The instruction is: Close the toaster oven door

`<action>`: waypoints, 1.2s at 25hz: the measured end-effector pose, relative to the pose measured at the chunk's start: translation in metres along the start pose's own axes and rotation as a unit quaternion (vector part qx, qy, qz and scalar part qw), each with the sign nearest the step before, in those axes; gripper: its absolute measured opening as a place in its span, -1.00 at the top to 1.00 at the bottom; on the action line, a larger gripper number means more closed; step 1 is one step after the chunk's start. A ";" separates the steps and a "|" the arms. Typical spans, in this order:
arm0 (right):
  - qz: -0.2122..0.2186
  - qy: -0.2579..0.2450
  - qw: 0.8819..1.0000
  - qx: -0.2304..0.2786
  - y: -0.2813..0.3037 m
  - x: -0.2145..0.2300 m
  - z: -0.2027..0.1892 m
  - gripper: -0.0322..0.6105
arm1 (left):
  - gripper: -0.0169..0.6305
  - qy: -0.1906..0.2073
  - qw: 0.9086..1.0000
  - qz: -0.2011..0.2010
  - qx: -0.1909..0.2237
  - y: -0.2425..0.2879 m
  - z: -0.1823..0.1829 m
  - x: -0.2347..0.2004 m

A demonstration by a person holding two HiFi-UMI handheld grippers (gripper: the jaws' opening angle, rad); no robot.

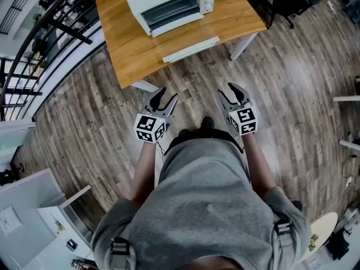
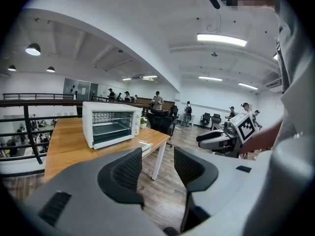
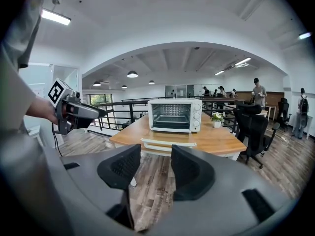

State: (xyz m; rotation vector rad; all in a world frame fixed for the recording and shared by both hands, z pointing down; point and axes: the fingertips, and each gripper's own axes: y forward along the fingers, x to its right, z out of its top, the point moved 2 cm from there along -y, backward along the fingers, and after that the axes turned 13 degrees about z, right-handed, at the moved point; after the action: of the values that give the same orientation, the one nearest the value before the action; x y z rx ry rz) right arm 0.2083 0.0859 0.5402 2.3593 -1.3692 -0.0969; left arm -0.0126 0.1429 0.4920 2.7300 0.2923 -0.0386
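You are standing on the wood floor in front of one wooden tabletop [image 1: 126,49], holding two tools low ahead of your body. The left tool [image 1: 167,99] is holding its jaws spread apart with nothing between them. The right tool [image 1: 233,92] is doing the same, open and empty.

One white toaster oven [image 1: 169,4] is sitting toward the tabletop's far edge, its open front facing you. Its one door [image 1: 191,49] is lying dropped down and roughly flat, reaching toward the tabletop's near edge, with its handle end closest to you.

The door is lying ahead of both tools and well apart from them, roughly between their two lines of reach. Its long axis is running side to side, along the near edge. Neither tool is looking clearly nearer, though the right tool's view is facing the oven more squarely.

To close it, you are likely needing to step in and get a tool under that near rim to swing it up.
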 end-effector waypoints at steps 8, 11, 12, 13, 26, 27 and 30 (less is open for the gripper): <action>0.020 -0.003 1.000 -0.008 -0.007 0.021 -0.012 0.30 | 0.28 -0.014 1.000 0.027 -0.004 0.005 -0.009 0.016; 0.024 -0.001 1.000 -0.009 -0.010 0.027 -0.014 0.31 | 0.28 -0.017 0.999 0.031 -0.006 0.007 -0.012 0.022; 0.025 -0.002 1.000 -0.010 -0.010 0.029 -0.016 0.31 | 0.28 -0.018 0.999 0.033 -0.006 0.008 -0.012 0.024; 0.026 -0.002 1.000 -0.011 -0.011 0.031 -0.017 0.31 | 0.28 -0.018 0.999 0.034 -0.005 0.009 -0.011 0.024; 0.033 -0.008 0.999 -0.010 0.003 0.049 -0.012 0.32 | 0.28 -0.020 0.998 0.052 0.002 0.020 -0.003 0.012; 0.031 -0.007 0.999 -0.009 0.004 0.051 -0.012 0.32 | 0.29 -0.019 0.998 0.052 0.002 0.023 -0.002 0.011; 0.030 -0.005 1.000 -0.008 0.007 0.055 -0.011 0.32 | 0.28 -0.017 0.998 0.052 0.002 0.028 0.000 0.008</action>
State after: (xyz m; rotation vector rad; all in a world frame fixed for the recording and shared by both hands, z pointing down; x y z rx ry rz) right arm 0.2340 0.0394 0.5607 2.3057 -1.4364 -0.1037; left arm 0.0007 0.1186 0.5021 2.7411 0.1404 -0.0583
